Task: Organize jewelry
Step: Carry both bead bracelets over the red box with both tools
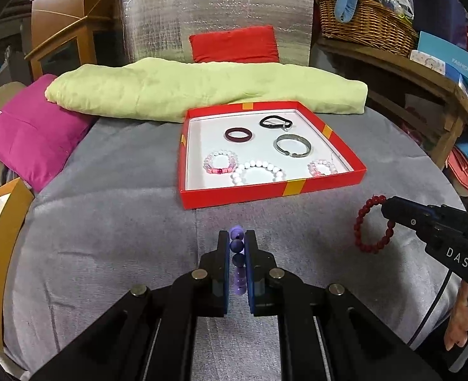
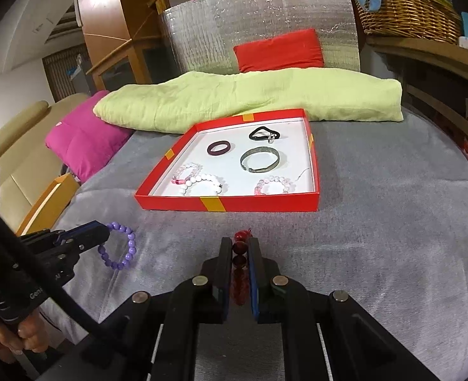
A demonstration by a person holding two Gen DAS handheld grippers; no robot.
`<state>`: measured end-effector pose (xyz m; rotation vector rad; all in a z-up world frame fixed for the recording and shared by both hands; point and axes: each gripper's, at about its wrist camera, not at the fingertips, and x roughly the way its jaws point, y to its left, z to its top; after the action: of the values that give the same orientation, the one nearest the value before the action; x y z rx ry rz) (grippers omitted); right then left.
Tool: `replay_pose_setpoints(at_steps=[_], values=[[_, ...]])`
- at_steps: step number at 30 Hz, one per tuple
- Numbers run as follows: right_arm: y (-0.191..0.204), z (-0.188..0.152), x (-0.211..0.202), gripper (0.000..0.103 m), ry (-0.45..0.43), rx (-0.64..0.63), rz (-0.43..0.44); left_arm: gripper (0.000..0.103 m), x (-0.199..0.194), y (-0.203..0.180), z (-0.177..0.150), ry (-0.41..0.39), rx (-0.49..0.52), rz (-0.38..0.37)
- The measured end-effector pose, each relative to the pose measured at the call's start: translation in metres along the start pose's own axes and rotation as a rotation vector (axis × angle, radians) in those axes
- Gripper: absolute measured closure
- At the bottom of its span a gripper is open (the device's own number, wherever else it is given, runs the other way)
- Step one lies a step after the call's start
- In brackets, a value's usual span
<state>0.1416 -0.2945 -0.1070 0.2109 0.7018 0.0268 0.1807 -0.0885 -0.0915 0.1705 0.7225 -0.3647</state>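
Purple beads sit clamped in our left tool, tilted down over the grey table short of the red tray. Off to the side our right tool grips the red bracelet.

From the right wrist, our tool pinches that red bracelet, angled down, tray ahead; the left tool holds the purple loop above the cloth.

Both hand-held grippers clamped shut, angled downward.
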Motion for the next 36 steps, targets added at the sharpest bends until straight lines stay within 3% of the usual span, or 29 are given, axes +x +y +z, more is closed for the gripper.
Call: replay_pose_setpoints(at_steps=[12,36], values=[[-0.001,-0.002,-0.010,0.093,-0.021,0.045,0.013,0.094,-0.008,-0.008,-0.009,-0.026,0.027,0.076],[0.012,0.018,-0.018,0.093,-0.088,0.056,0.078,0.094,-0.009,-0.007,-0.005,-0.039,0.017,0.103]])
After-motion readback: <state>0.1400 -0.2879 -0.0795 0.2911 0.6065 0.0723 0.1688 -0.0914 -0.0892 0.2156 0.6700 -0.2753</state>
